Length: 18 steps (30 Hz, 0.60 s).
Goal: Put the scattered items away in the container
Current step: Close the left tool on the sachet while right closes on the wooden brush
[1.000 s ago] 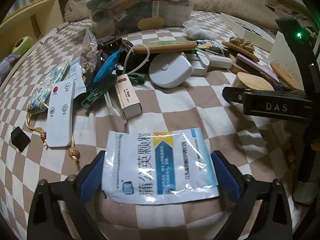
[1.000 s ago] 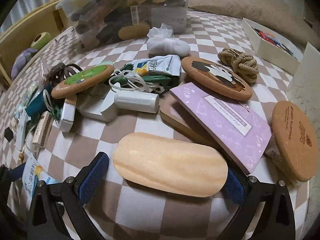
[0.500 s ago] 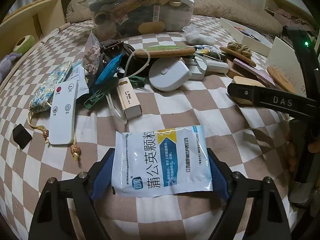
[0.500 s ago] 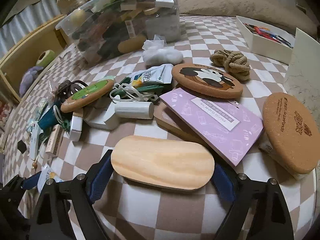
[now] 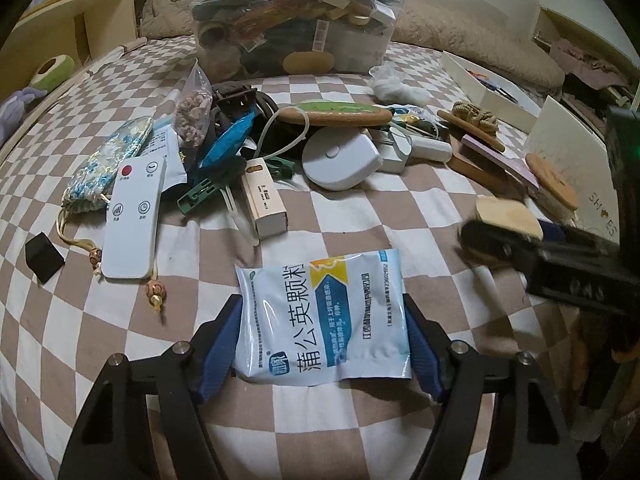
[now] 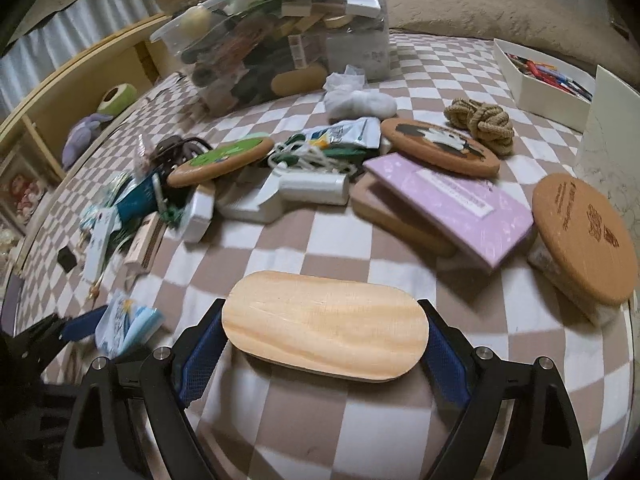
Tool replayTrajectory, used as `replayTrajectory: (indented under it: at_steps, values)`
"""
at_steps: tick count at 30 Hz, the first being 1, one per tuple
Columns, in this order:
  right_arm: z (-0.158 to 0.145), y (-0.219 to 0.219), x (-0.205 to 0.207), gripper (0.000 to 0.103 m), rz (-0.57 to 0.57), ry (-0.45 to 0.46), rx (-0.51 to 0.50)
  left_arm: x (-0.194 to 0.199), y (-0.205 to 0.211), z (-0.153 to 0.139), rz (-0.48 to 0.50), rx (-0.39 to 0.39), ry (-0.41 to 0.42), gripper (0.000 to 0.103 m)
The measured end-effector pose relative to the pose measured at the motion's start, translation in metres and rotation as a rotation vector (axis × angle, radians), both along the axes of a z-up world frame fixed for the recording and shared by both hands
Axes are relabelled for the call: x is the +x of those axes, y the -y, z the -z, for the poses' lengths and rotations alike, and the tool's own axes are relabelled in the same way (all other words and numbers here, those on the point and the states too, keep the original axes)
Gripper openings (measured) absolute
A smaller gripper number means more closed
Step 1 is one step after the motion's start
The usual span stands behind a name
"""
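Note:
My left gripper (image 5: 322,344) is shut on a light-blue medicine sachet (image 5: 324,320) and holds it above the checked bedspread. My right gripper (image 6: 324,344) is shut on an oval wooden board (image 6: 324,324), also lifted. The board and right gripper show blurred at the right of the left wrist view (image 5: 508,216). The sachet shows at the lower left of the right wrist view (image 6: 128,322). The clear plastic container (image 5: 292,24), heaped full, stands at the far end of the bed; it also shows in the right wrist view (image 6: 280,40).
Scattered between grippers and container: a white remote (image 5: 134,216), a small box (image 5: 266,196), a round white device (image 5: 340,158), a green-topped cork coaster (image 6: 220,162), a purple notebook (image 6: 452,204), a cork coaster (image 6: 584,236), a rope knot (image 6: 484,124). A white tray (image 6: 548,88) sits far right.
Both grippers closed on their items and lifted them off the bedspread. The views rose and drew back, and the right gripper moved quickly enough to blur in the left view.

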State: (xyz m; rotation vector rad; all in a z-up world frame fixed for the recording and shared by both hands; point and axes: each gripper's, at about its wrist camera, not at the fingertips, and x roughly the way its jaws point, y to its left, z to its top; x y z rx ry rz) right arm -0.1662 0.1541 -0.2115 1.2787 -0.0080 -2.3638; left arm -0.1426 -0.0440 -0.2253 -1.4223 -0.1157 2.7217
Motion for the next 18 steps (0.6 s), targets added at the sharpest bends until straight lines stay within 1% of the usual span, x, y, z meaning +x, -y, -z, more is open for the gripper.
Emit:
replayTrajectory:
  at_steps: [6, 15, 18]
  values:
    - [0.0, 0.001, 0.018, 0.09, -0.036, 0.004, 0.048, 0.003, 0.002, -0.001, -0.011, 0.007, -0.007, 0.071]
    - [-0.002, -0.008, 0.042, 0.09, -0.007, 0.014, 0.02, 0.011, 0.003, -0.003, -0.018, 0.021, -0.009, 0.069]
    - [0.0, -0.008, 0.05, 0.09, 0.001, 0.026, 0.017, 0.015, 0.001, -0.004, -0.017, 0.006, -0.009, 0.069]
